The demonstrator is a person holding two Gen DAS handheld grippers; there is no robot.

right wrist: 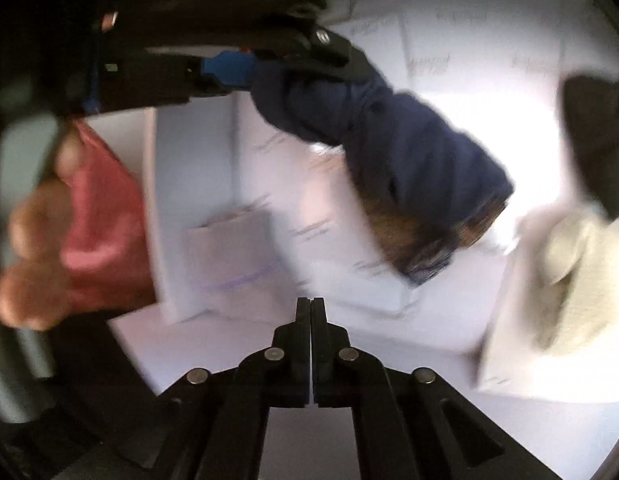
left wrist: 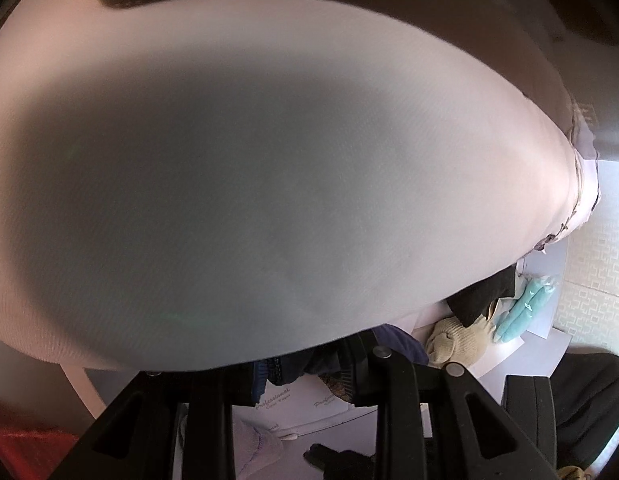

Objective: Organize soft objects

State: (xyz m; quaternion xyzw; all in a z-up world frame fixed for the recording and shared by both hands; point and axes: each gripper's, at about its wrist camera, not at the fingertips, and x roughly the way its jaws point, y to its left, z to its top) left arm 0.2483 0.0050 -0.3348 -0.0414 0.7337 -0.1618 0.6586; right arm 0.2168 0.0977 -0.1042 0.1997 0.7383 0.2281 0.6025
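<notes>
My left gripper (left wrist: 305, 368) is shut on a navy cloth (left wrist: 393, 344). A pale pinkish fabric (left wrist: 269, 160) with a patterned hem sits right against the lens, blurred, and hides the fingertips. In the right wrist view the left gripper (right wrist: 309, 52) reaches in from the upper left. The navy cloth (right wrist: 409, 152) hangs from it over a white divided box (right wrist: 149, 200), its brown patterned end lowest. My right gripper (right wrist: 311, 304) is shut with nothing between its fingers, low over the box.
A cream knit glove (left wrist: 457, 340) (right wrist: 569, 272), a teal item (left wrist: 525, 308) and a black cloth (left wrist: 485, 292) (right wrist: 597, 140) lie to the right. A pale lilac folded cloth (right wrist: 237, 256) lies in one compartment. A hand (right wrist: 29, 240) and a red cloth (right wrist: 105, 220) are at the left.
</notes>
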